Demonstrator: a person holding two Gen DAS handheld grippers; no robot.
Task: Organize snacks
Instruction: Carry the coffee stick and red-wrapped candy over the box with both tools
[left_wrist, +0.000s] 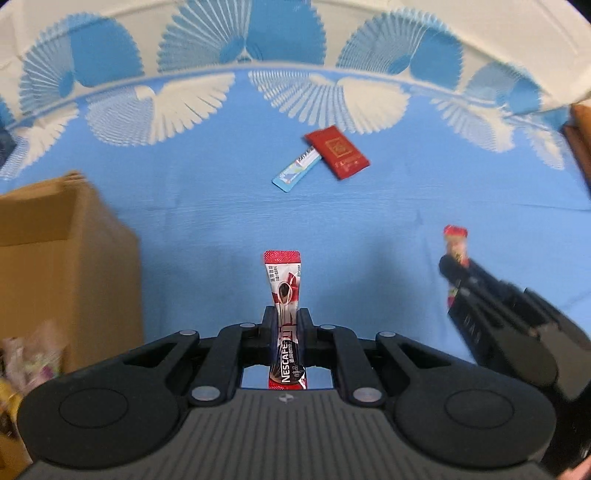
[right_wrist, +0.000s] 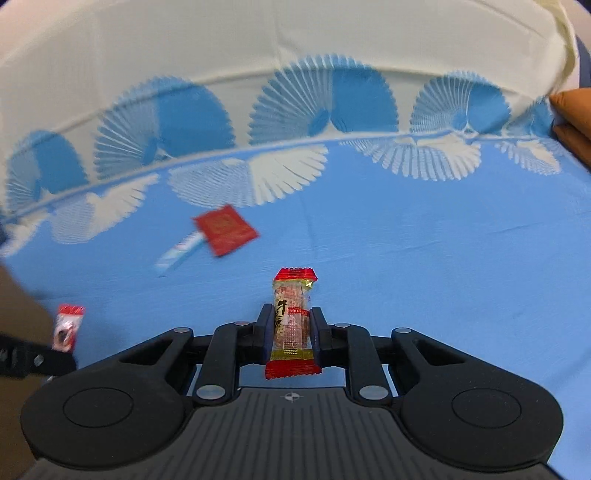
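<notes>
Left gripper (left_wrist: 287, 319) clamped on one Nescafé stick (left_wrist: 283, 280); right gripper (right_wrist: 290, 325) clamped on one jerky snack (right_wrist: 291, 317). Far cloth (left_wrist: 184, 206) — two packets: red sachet (left_wrist: 337, 151), blue stick (left_wrist: 295, 171). One cardboard box (left_wrist: 66, 266), left.

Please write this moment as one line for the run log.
left gripper: shut on red Nescafe stick sachet | right gripper: shut on red-ended clear snack bar | brown cardboard box: left

Both wrist views look steeply down along their fingers, close above the blue bedspread (left_wrist: 207, 206), facing its fan-patterned far edge; both share the red packet (left_wrist: 337, 157) (right_wrist: 225, 230) mid-cloth.
</notes>
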